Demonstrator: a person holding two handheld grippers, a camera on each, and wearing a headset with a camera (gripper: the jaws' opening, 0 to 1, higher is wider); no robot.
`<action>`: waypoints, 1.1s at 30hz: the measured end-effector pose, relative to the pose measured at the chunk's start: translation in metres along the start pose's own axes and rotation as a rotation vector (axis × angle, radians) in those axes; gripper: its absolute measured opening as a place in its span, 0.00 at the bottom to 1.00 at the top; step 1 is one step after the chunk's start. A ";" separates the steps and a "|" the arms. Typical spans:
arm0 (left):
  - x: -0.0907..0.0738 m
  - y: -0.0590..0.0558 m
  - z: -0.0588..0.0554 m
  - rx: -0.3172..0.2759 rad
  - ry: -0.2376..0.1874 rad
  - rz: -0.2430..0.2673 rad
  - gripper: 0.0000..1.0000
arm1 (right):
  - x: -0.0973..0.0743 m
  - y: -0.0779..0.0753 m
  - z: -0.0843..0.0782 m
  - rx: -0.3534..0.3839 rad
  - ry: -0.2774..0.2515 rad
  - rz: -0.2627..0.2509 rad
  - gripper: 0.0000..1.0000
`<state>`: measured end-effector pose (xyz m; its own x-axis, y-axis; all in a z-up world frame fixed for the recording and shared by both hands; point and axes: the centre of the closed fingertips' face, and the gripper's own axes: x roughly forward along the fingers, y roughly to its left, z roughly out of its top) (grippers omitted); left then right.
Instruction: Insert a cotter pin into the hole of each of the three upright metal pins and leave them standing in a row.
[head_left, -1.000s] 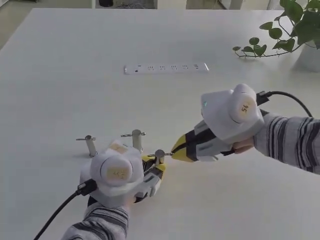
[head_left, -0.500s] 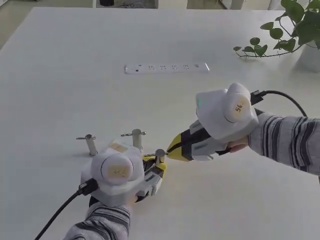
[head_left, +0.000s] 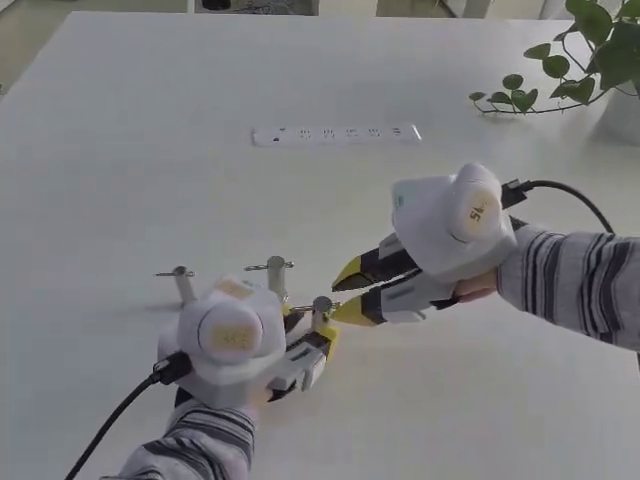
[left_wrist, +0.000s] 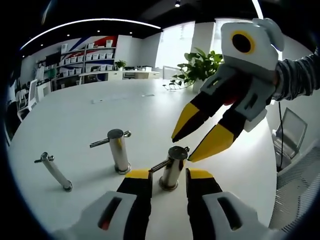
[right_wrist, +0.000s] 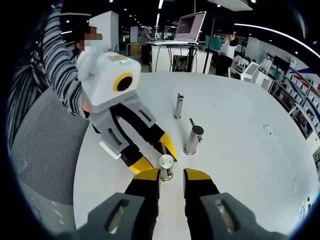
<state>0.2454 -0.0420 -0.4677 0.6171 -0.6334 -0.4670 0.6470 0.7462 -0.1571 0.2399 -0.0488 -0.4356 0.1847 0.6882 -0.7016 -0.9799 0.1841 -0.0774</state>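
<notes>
A white table (head_left: 120, 150) seen from above. The left gripper (head_left: 308, 328) has its jaws parted, one on each side of the foot of the nearest pin (left_wrist: 172, 169). They sit close to it, with a sliver of table showing between. A cotter pin (left_wrist: 159, 164) passes through that pin's head.

The right gripper (head_left: 346, 296) faces the pin from the opposite side, jaws spread and empty, tips just beside the pin's head.

Past the left gripper's left jaw stands the middle pin (left_wrist: 118, 150). Further left is the far pin (left_wrist: 54, 172). Each has a cotter pin across its top.

In the head view the left gripper's body hides the pins' feet. Well beyond both grippers lie a power strip (head_left: 335, 134) and a potted plant (head_left: 590, 50).
</notes>
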 end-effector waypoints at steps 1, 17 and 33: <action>-0.002 0.000 0.000 0.009 0.005 -0.008 0.28 | 0.000 0.000 0.000 0.000 0.001 -0.003 0.14; -0.031 0.001 0.009 0.063 0.001 -0.049 0.47 | 0.017 0.010 0.002 0.006 0.021 0.035 0.18; -0.046 0.002 0.016 0.062 -0.016 -0.071 0.54 | 0.024 0.009 0.000 0.019 0.029 0.045 0.09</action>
<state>0.2252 -0.0147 -0.4329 0.5753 -0.6876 -0.4429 0.7154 0.6855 -0.1350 0.2358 -0.0311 -0.4531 0.1382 0.6758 -0.7240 -0.9855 0.1667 -0.0325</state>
